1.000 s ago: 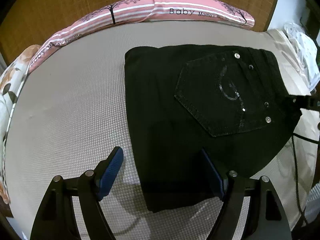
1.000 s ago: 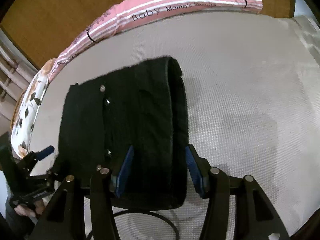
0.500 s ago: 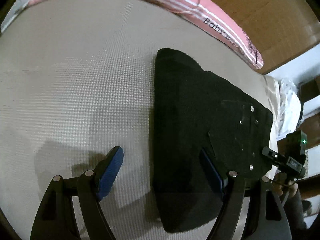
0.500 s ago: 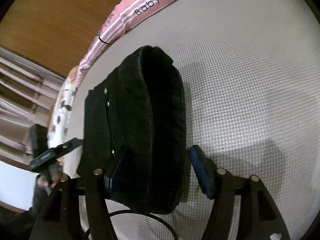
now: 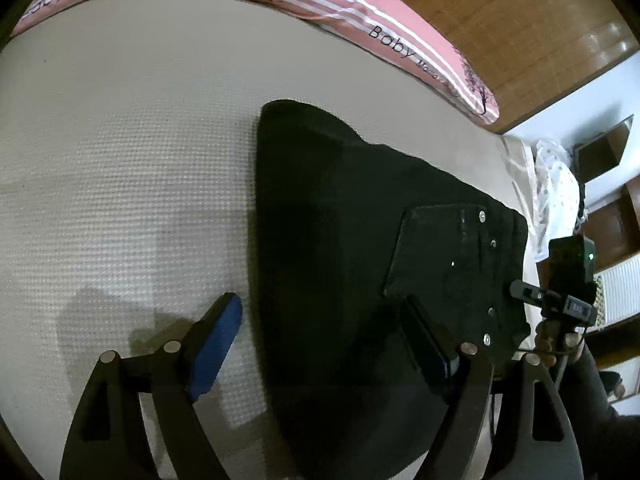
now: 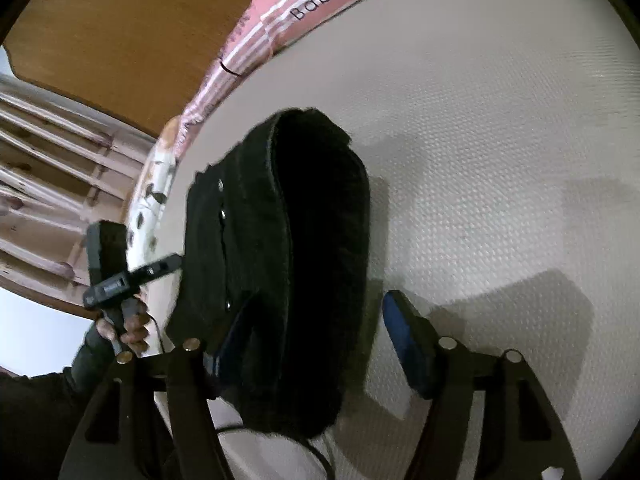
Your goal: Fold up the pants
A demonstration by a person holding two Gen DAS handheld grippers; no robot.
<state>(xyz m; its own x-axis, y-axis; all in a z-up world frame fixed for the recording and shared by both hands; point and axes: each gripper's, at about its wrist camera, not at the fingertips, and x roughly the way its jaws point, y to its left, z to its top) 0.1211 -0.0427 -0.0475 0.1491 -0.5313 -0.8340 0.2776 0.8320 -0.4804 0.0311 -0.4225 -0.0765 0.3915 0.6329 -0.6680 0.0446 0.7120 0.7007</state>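
Black pants (image 5: 340, 220) lie folded into a thick packet on the beige mattress (image 5: 120, 160), a studded back pocket (image 5: 452, 264) facing up. My left gripper (image 5: 320, 340) is open astride the packet's left edge: one blue pad rests over the mattress, the other over the cloth near the pocket. In the right wrist view the pants (image 6: 312, 220) show their rounded fold. My right gripper (image 6: 320, 340) straddles that fold with its jaws opening. Its left pad is against the cloth, and its right pad stands clear over the mattress (image 6: 500, 140).
A pink striped pillow (image 5: 360, 12) lines the far edge before a wooden headboard (image 5: 520, 20). A floral pillow (image 6: 156, 200) lies at the left side. A white spotted cloth (image 5: 556, 176) sits off the right end. A black cable (image 6: 316, 456) trails near the front.
The right jaws have widened, and the right pad has come off the fold. Both grippers have swung and tilted lower, so the pants now run slantwise. The left jaws stay wide.
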